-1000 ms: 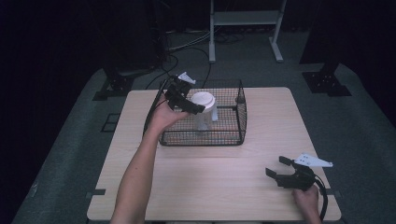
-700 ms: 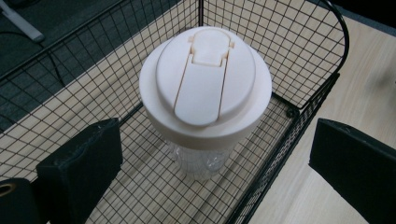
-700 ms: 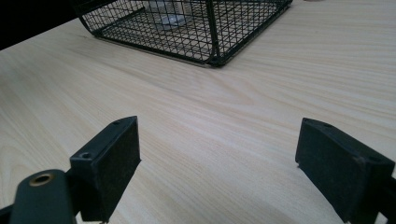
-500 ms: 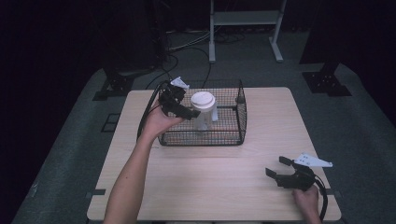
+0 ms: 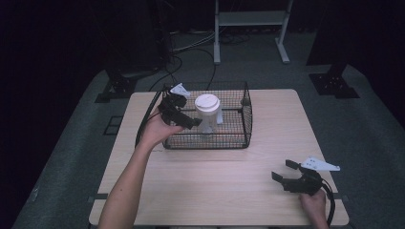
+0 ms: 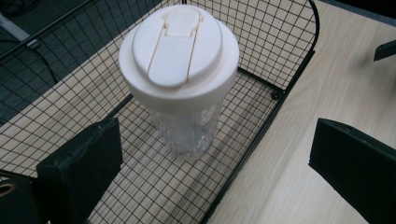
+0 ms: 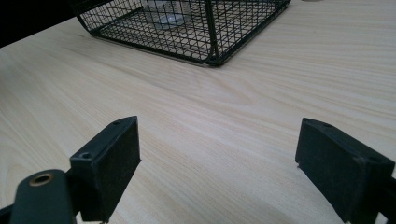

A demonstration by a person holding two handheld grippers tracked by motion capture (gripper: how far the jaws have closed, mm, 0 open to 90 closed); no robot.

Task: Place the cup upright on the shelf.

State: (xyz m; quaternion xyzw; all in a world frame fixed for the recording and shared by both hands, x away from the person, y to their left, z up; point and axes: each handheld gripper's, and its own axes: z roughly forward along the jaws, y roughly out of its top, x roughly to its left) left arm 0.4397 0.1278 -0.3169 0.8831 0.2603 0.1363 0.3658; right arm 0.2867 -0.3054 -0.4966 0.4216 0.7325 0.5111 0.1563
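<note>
Both my grippers are matte black. My left gripper (image 5: 184, 117) has a little pale grey three-cornered plate on top, on the side away from the wire basket (image 5: 239, 143), and a thin black cable looping off it. My right gripper (image 5: 285, 170), on the table well clear of that basket, carries the same kind of plate and a thicker black cable curling behind it. Up close the jaws are chunky rectangular blocks with slightly rough faces, small screw holes, and a brass-coloured ring at the base. No sleeves on me, arms bare.
</note>
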